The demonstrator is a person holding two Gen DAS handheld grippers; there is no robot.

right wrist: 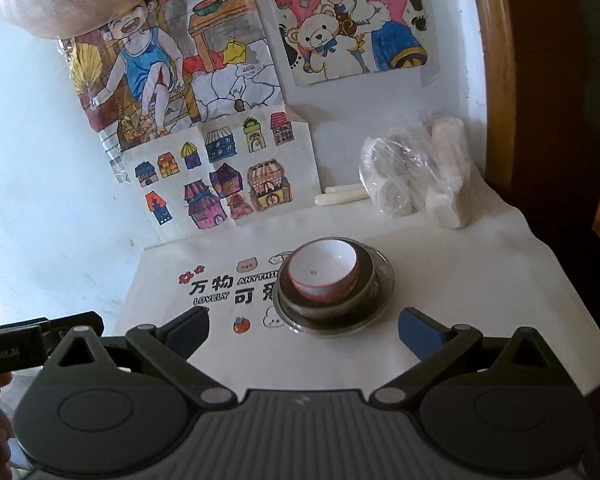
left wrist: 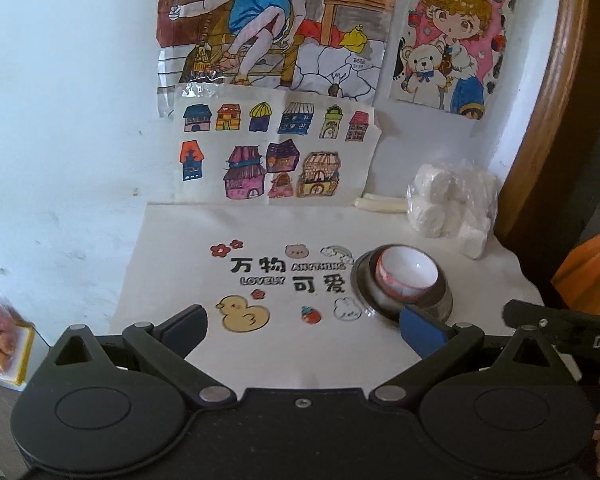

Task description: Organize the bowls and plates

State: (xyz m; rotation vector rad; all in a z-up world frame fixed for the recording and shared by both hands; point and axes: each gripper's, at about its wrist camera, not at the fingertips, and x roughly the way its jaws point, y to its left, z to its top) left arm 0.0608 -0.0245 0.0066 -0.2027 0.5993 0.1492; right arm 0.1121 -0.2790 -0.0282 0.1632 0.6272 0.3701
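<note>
White table (right wrist: 480, 280) with printed cloth: near edge hidden behind both gripper bodies; printed lettering partly covered by the stacked dishes. Three colored drawings (right wrist: 220, 176) taped on wall behind, top one cut off by frame edge. One clear bag of white rolls (right wrist: 416, 176) at back right corner, contents hard to count through the plastic.

Left gripper (left wrist: 304, 328): spread wide, nothing between fingers, blue pad just in front of the stack, contact not discernible. Right gripper (right wrist: 304, 328): spread wide, empty, fingers either side of and short of the stack, apart from it.

One stack, right of table centre. Glass plate (right wrist: 384, 280) at bottom, hard to make out. Steel bowl (right wrist: 324, 312) on it. One white bowl with red rim (right wrist: 324, 268) nested inside, upright, empty.
</note>
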